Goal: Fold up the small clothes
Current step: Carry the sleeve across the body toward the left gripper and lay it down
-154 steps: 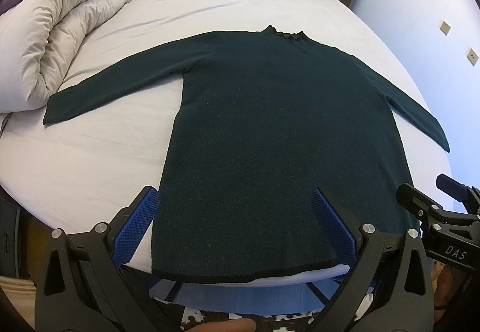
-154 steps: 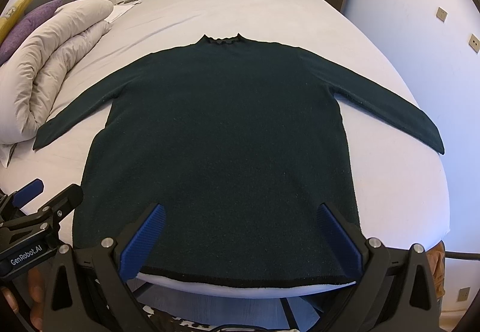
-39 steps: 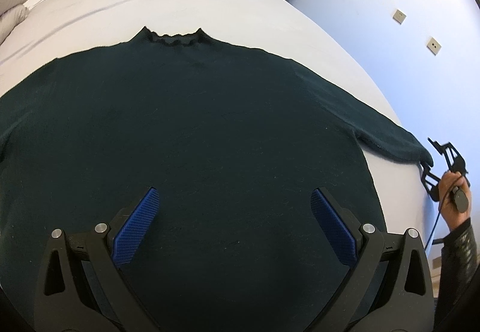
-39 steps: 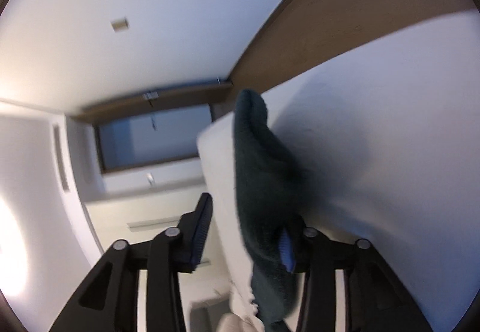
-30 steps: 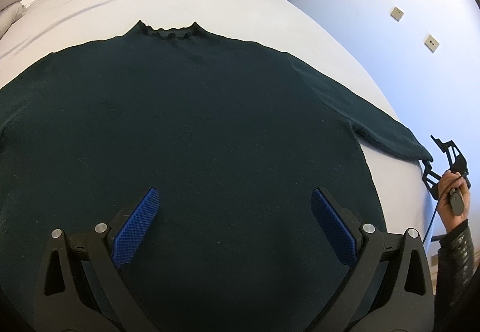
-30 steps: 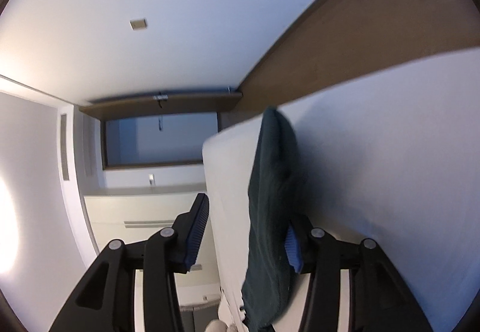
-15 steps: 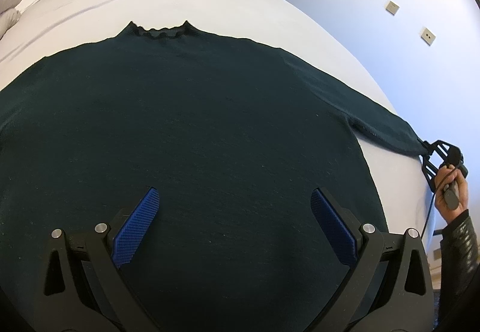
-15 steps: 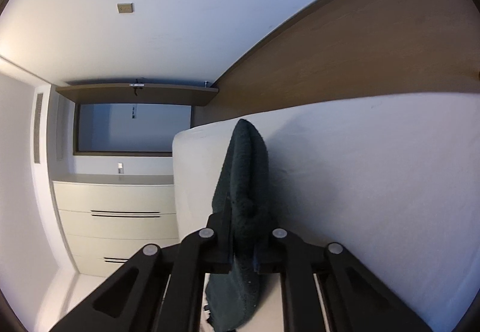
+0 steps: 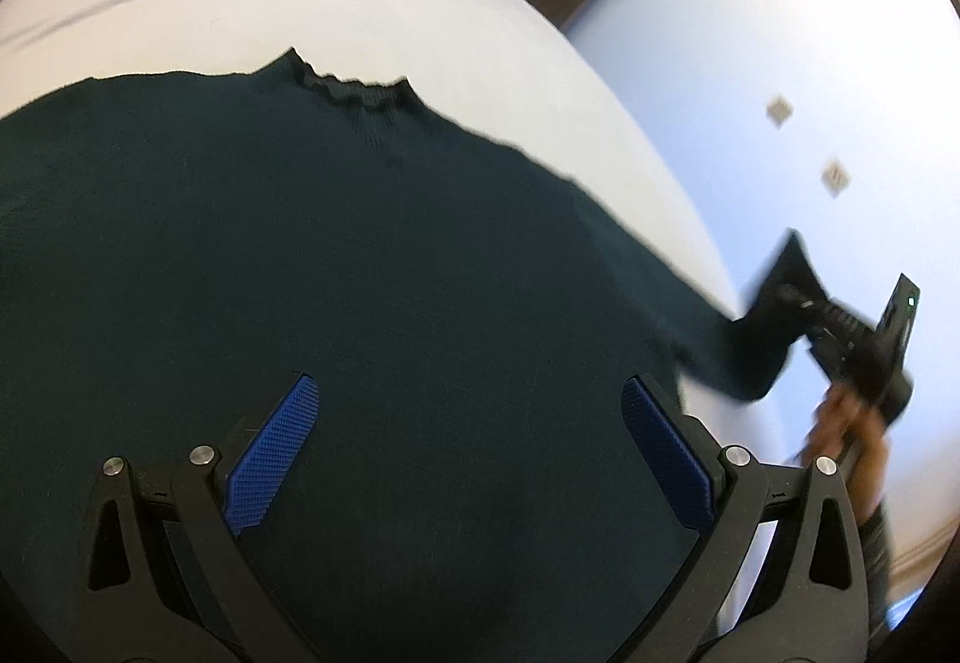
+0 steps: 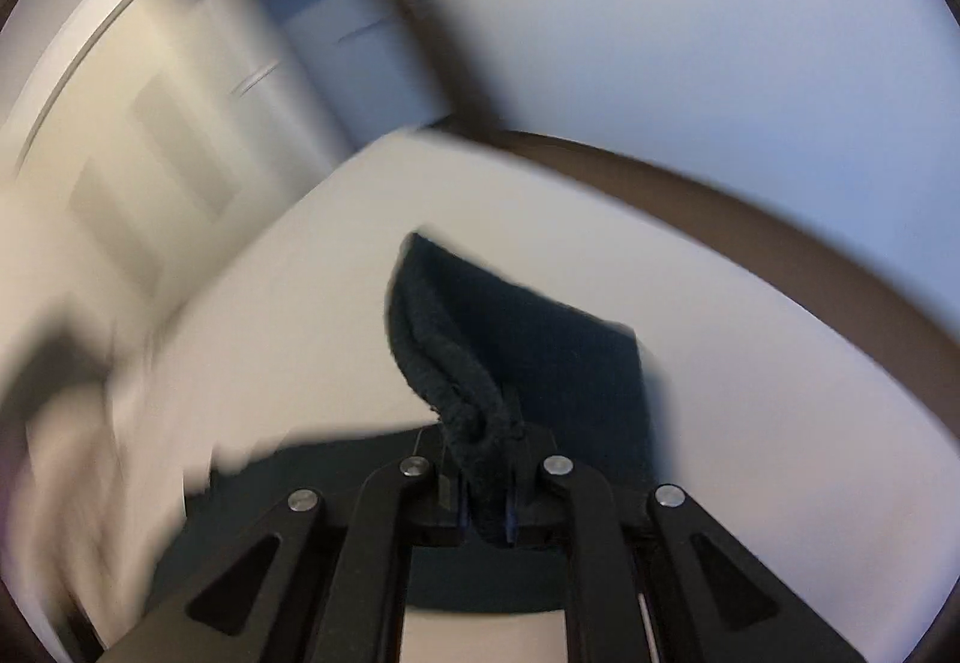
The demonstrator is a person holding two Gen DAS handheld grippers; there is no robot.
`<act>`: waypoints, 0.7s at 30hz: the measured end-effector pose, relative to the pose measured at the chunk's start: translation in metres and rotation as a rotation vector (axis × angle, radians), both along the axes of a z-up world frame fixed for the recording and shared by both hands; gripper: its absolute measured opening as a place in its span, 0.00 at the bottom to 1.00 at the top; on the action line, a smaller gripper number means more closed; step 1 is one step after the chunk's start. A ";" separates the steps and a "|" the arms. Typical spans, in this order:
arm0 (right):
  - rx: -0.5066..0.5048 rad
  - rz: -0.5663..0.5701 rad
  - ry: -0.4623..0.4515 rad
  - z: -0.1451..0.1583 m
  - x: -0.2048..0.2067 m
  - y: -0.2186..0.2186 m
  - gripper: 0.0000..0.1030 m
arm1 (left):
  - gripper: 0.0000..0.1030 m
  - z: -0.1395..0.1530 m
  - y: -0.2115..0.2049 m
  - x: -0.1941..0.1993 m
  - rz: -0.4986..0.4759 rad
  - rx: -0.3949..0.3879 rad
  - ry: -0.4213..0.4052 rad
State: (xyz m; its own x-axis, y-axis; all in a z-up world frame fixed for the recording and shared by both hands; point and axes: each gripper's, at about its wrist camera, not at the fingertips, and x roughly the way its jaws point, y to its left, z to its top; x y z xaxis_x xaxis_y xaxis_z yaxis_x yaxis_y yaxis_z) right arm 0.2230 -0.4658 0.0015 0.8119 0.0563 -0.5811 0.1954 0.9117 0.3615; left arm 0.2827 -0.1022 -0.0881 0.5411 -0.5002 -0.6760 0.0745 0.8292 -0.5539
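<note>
Right tool (image 10: 483,507) pinches sweater (image 9: 360,273) cuff; left tool (image 9: 468,447) gapes wide; lettering seemingly unreadable.

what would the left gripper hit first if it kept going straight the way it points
Probably the dark green sweater: the open left gripper looks down over its body, spread on the white bed, with nothing between. How far off it is cannot be told.

Left wrist view looks down close over the sweater (image 9: 372,273) — right wrist view, blurred, faces its sleeve cuff (image 10: 510,363) close up.
</note>
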 end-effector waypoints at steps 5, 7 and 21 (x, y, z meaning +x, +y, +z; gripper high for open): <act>-0.351 0.400 0.032 -0.023 0.021 0.181 0.09 | 1.00 0.000 0.023 0.026 0.014 -0.165 0.046; -0.404 0.439 0.068 -0.045 0.024 0.217 0.09 | 1.00 -0.006 0.028 0.037 0.015 -0.218 0.092; -0.390 0.482 0.088 -0.064 0.009 0.250 0.09 | 0.99 -0.018 -0.015 0.120 -0.103 -0.309 0.277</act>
State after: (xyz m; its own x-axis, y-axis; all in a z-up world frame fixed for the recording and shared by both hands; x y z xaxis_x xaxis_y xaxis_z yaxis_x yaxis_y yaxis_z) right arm 0.2324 -0.2155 -0.0621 0.6960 0.1750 -0.6964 -0.2570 0.9663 -0.0141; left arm 0.4030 -0.1167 -0.1063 0.2972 -0.7442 -0.5983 -0.0382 0.6168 -0.7862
